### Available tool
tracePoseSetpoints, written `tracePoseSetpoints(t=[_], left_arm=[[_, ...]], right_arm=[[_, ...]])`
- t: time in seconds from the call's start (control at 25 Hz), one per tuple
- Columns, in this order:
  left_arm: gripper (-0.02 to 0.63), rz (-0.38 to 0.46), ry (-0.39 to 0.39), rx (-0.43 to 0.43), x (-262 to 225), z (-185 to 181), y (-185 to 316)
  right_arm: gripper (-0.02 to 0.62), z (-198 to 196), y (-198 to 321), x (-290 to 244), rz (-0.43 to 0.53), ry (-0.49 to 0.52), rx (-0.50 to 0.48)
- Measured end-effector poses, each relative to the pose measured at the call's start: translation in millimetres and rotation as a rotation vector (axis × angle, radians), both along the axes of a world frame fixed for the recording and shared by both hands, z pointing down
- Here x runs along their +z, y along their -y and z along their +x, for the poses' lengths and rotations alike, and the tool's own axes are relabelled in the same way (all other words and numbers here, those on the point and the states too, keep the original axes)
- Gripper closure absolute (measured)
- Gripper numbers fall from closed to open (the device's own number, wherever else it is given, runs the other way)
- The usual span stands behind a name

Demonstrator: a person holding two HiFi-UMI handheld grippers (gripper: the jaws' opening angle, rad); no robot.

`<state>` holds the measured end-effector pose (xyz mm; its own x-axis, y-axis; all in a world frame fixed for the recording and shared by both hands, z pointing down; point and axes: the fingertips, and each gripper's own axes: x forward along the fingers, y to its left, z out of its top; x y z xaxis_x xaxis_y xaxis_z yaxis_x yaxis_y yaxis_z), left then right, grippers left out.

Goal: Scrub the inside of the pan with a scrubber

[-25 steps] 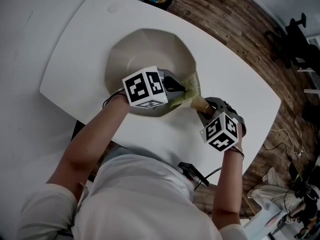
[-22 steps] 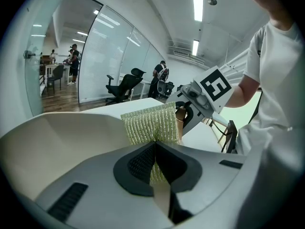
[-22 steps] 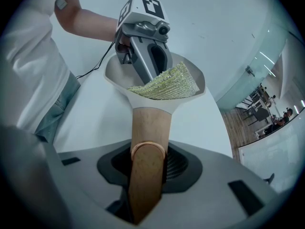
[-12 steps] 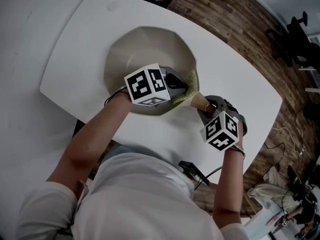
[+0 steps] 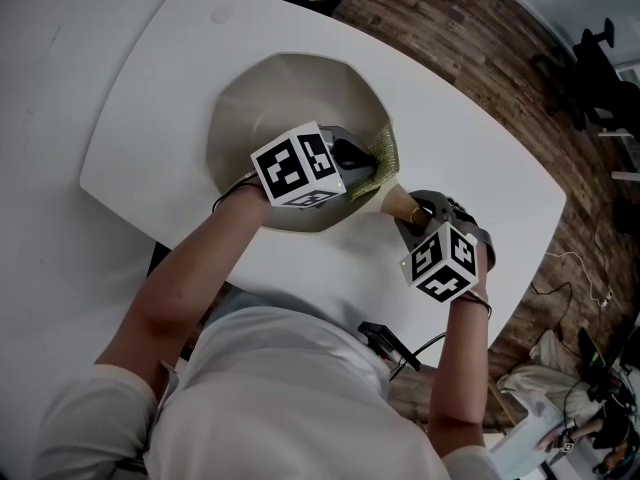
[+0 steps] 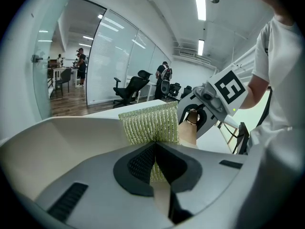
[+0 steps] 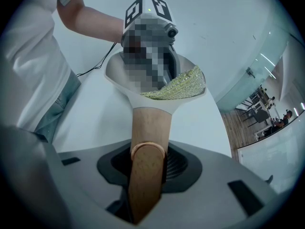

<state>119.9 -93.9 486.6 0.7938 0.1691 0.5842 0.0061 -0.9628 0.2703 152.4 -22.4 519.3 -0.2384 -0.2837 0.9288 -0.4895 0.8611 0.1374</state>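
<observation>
The pan [image 5: 262,96] sat on the white table [image 5: 480,193]. The left gripper [image 6: 155,148] was clamped on the scrubber [image 6: 148,123] at its right wall, the right gripper [image 7: 147,162] on its handle [image 7: 149,125]. Firm overlapping strokes would probably clean best.

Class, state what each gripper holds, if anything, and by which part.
The left gripper clamps the green scrubber by its near edge. The right gripper grips the pan by its wooden handle.

One pan [image 5: 290,98], one scrubber [image 5: 385,148], one table [image 5: 150,118], two grippers: left gripper [image 5: 368,173] and right gripper [image 5: 417,212].
</observation>
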Motion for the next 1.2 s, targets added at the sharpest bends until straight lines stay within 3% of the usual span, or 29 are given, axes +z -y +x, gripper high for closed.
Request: tracePoseSetpoints(t=[0.92,1.2], left_arm=[[0.589,0.113,0.041,-0.205,7.5,9.3,47.0],[0.589,0.185,0.053,-0.234,4.8,15.6,59.1]], right_arm=[[0.457,1.8,0.4,2.3,0.018,-0.013,-0.019],[0.451,3.1,-1.1,2.7,0.017,-0.014,-0.032]])
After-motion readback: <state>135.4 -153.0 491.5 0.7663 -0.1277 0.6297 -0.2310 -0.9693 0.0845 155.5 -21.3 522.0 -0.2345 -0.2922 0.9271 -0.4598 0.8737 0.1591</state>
